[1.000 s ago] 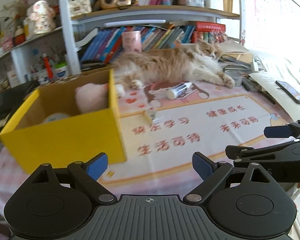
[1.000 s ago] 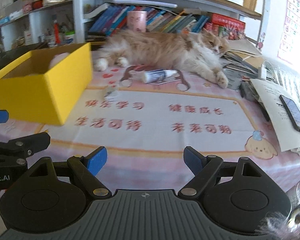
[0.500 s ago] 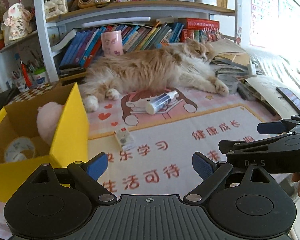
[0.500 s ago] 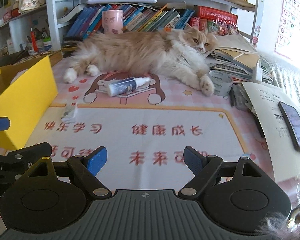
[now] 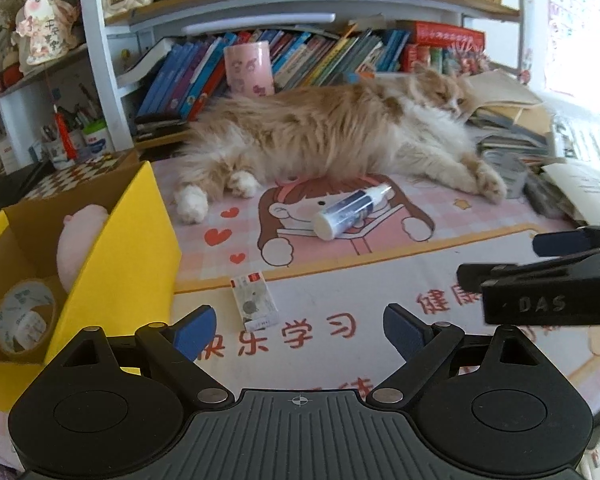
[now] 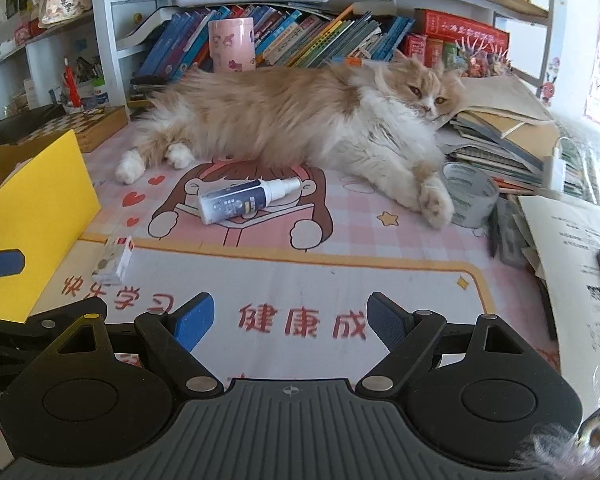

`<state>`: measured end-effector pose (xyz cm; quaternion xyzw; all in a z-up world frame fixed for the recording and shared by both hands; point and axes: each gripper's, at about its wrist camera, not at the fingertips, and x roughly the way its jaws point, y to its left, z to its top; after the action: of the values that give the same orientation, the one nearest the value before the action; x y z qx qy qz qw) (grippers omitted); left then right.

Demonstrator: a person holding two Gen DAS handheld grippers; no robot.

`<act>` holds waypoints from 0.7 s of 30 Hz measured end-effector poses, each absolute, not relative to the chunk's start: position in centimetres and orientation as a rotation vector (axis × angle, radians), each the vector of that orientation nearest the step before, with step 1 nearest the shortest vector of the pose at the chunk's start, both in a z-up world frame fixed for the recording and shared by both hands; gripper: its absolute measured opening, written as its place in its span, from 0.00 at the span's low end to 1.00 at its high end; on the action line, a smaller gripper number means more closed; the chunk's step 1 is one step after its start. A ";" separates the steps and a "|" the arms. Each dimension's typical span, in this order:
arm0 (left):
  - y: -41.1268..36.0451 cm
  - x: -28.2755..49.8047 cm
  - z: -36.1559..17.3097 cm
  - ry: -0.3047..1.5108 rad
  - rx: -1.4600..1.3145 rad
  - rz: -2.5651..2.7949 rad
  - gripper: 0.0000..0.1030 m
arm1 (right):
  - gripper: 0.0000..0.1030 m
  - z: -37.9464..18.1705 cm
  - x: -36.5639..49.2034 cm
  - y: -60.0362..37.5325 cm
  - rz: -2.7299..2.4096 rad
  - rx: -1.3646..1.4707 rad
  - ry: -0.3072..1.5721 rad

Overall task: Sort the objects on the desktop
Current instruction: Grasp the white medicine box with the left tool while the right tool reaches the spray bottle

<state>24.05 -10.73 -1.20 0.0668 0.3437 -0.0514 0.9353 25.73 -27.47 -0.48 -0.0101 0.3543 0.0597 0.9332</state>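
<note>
So over that last second I'd pushed both grippers forward and swung them right, away from the yellow box [image 5: 112, 248]. It had filled the left wrist view before; by this point it sat off at the left edge and the loose stuff was dead ahead. My read: drop-off done, going in for the next item.

Left gripper [image 5: 298, 330] had its fingers spread wide with nothing in them, same for the right gripper [image 6: 286, 322]. The small card box [image 5: 255, 301] lay flat just ahead of the left fingers, near the yellow box. The spray bottle [image 6: 246, 200] lay on its side further back, just in front of the cat [image 6: 300, 120].

Bench was covered by a pink cartoon mat [image 6: 340, 264]. A tape roll [image 6: 470, 196] sat by the cat's paw, with bookshelves [image 5: 300, 60] packed behind.
</note>
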 end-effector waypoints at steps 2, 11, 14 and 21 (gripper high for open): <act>-11.0 25.0 -1.6 0.711 0.140 -0.090 0.90 | 0.80 -0.6 26.7 -27.9 0.125 -0.005 0.736; -10.6 29.7 -3.9 0.759 0.083 -0.005 0.81 | 0.80 -0.3 30.4 -29.1 0.136 0.036 0.748; -9.9 31.0 -4.9 0.796 0.056 0.035 0.69 | 0.80 -0.3 31.2 -29.2 0.146 0.039 0.753; -8.2 32.2 -6.3 0.839 -0.031 0.102 0.48 | 0.79 -0.6 32.5 -28.7 0.182 0.042 0.770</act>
<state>32.16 -8.23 -6.31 -0.0149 0.4069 0.0493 0.9120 32.46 -28.68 -0.57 0.0206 0.3750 0.0885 0.9225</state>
